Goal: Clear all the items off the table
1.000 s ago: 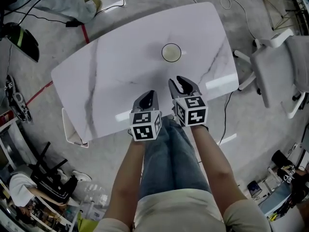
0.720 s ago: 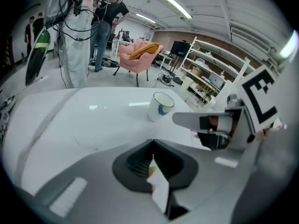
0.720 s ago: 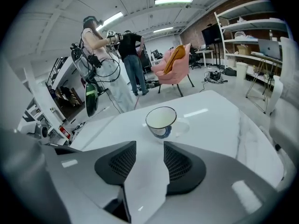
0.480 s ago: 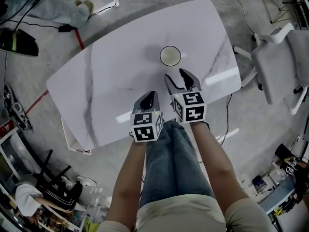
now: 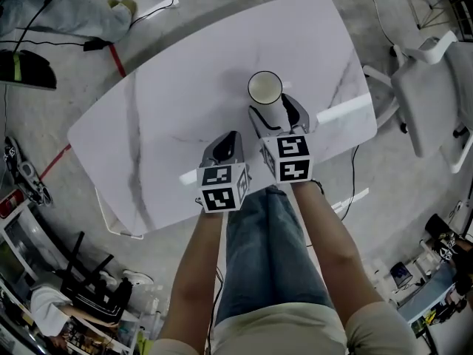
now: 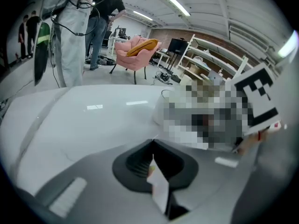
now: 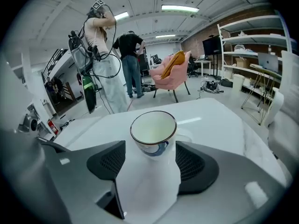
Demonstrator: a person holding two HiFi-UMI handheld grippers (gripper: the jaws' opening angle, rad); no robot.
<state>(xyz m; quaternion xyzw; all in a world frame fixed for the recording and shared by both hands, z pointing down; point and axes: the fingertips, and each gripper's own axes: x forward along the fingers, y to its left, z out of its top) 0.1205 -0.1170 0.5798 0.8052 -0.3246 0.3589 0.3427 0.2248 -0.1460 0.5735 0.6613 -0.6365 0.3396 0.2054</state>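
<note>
While my right gripper has just been spreading its jaws wide, the white cup stands upright between them on the marble table, with neither pad pressing it. My left gripper hangs just beside the right one, its 2 jaws closed together on nothing.
</note>
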